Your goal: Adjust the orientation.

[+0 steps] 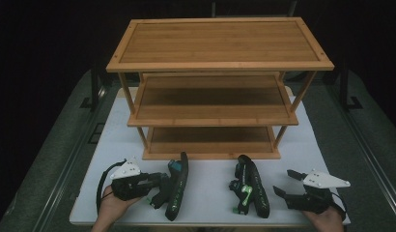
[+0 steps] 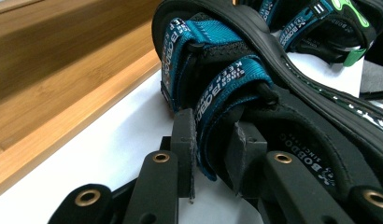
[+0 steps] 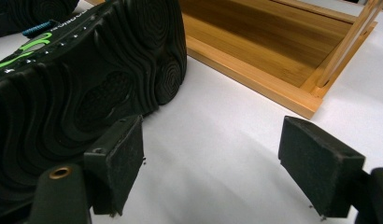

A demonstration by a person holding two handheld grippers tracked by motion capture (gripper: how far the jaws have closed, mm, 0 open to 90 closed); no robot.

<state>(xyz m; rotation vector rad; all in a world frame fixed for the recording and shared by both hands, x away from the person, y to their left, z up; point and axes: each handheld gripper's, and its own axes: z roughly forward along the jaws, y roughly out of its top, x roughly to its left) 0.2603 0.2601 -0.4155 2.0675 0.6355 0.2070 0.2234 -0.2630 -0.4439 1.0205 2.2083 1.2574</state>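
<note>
The left gripper (image 1: 160,183) sits near the front left corner of the white worktop (image 1: 210,166), its jaws drawn narrow around a teal webbing strap (image 2: 213,98) of the left sandal (image 1: 176,193). This sandal lies on its side close to the front edge, left of the middle, with its toe pointing toward the bamboo rack (image 1: 220,87). The grip looks just made, so the step in hand is judged to be the pick-up of this first sandal. The next move would call for a clean lift with the strap kept pinched, then a carry forward to one of the rack's three shelves; the strap is soft and may let the heavier sole swing or sag.

The strap is woven, printed with white lettering, and backed by padded black mesh, while the footbed is smooth moulded foam.

Right of the middle, the right sandal (image 1: 250,186) also lies on its side, with bright green accents on its straps. Its rubber sole (image 3: 82,88) shows deep wavy ridges and rounded lugs.

The right gripper (image 1: 288,183) rests near the front right corner with its jaws spread wide and nothing between them; one pad (image 3: 117,158) stands just beside that sole. The rack is warm, straight-grained bamboo with raised rims and slim slanted legs.
</note>
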